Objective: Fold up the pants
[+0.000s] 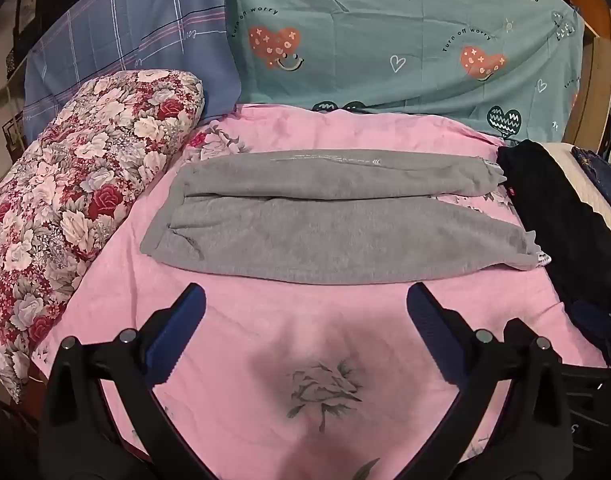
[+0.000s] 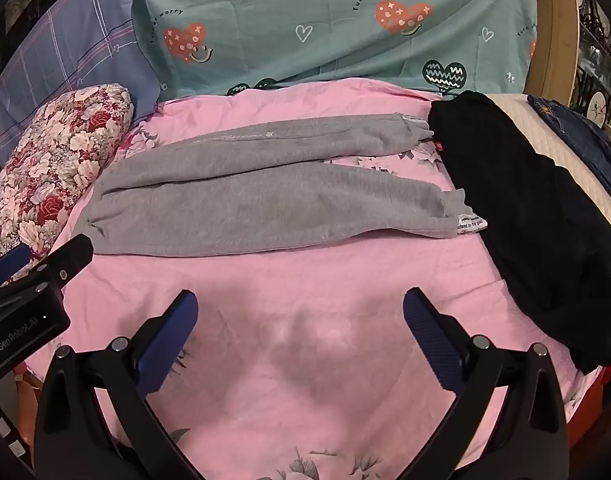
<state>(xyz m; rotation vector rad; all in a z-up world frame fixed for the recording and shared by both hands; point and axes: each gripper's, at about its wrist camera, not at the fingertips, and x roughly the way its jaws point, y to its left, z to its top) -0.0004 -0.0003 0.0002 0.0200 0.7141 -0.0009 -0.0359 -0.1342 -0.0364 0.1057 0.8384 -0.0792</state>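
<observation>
Evidently the grey pants (image 1: pixel 325 216) are laid out ready for folding: they lie flat across the pink bedsheet (image 1: pixel 265 340), waistband toward the floral pillow (image 1: pixel 77 184) on the left, cuffs toward the black garment (image 1: pixel 561 216) on the right. The two legs run side by side and part slightly toward the cuffs, so the sheet shows between them. That spread suits a first fold along the length, one leg brought over the other, and I judge this to be the step in hand, with no fold made so far.

Both tools hang over the near part of the bed, short of the cloth and touching nothing. The left gripper (image 1: pixel 305 320) has its jaws released and spread wide, with only bare pink sheet between them; the right gripper (image 2: pixel 301 324) stands the same way, jaws fully parted and empty. Their wide stance makes sense for pinching a soft edge from above. In the right wrist view the left tool's body sits at the left edge, close to the waistband corner, which hints that the left hand would take the waist end and the right the cuff end.

The black garment lies just beside the near cuff, so a careless pinch there could catch both fabrics. A teal heart-print cloth (image 1: pixel 405 40) lies behind, well apart from the work.
</observation>
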